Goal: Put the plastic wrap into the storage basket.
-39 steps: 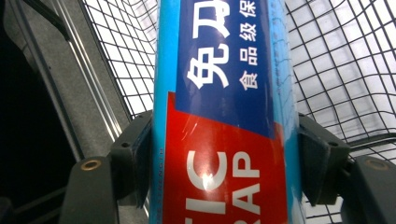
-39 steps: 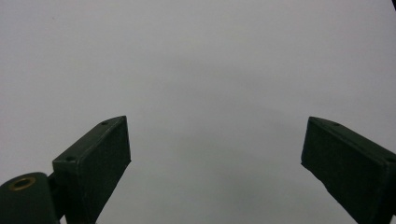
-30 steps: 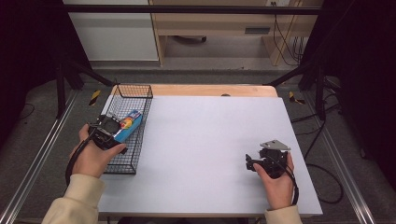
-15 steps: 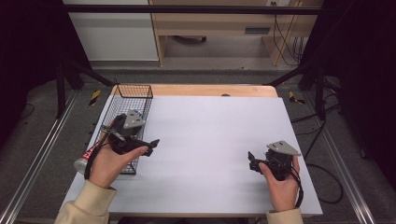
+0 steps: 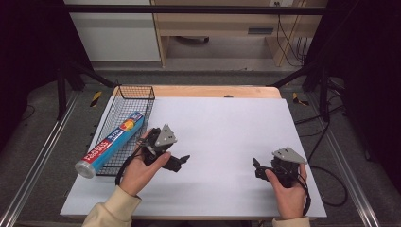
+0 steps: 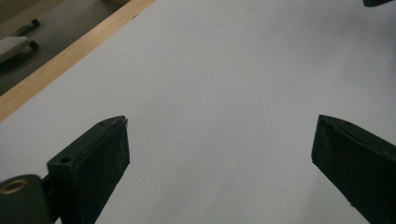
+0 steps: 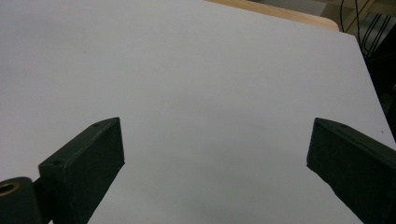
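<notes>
Lying slantwise in the black wire basket (image 5: 124, 101), the blue cardboard foil-wrap box (image 5: 109, 144) overhangs the basket's near-left edge with 1 silver end. The left gripper (image 5: 182, 162) hovers just right of the basket above the white table sheet (image 5: 227, 132); its 2 jaws have just been opening and stand released, nothing between them. The right gripper (image 5: 257, 166), well apart, is likewise spread and empty.

The blue roll box (image 5: 109, 144) lying in the wire basket (image 5: 124, 101), just left of the left tool (image 5: 182, 161), carries white lettering on a red band, too small to read.
</notes>
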